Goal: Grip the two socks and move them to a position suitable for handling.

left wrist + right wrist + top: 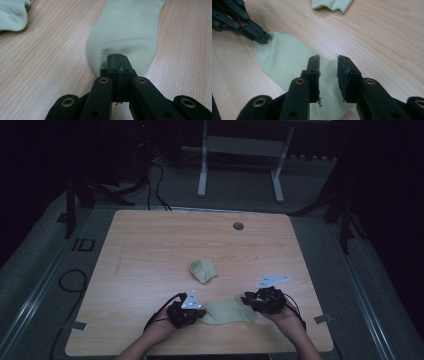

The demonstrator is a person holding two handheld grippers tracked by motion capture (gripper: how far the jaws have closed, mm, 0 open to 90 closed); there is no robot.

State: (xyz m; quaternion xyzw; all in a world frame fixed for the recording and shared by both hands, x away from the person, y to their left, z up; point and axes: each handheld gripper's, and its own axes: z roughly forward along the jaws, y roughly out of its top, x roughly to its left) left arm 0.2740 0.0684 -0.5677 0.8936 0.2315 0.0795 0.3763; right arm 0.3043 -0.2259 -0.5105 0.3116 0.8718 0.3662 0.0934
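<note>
We find a pale green sock lying flat on the counter, stretched between both grippers. The left gripper, at the sock's nine o'clock end, has its jaws pressed together, pinching the toe. The right gripper, at three o'clock, stands with jaws parted above the other end. A second, bunched sock lies at twelve o'clock, apart.
</note>
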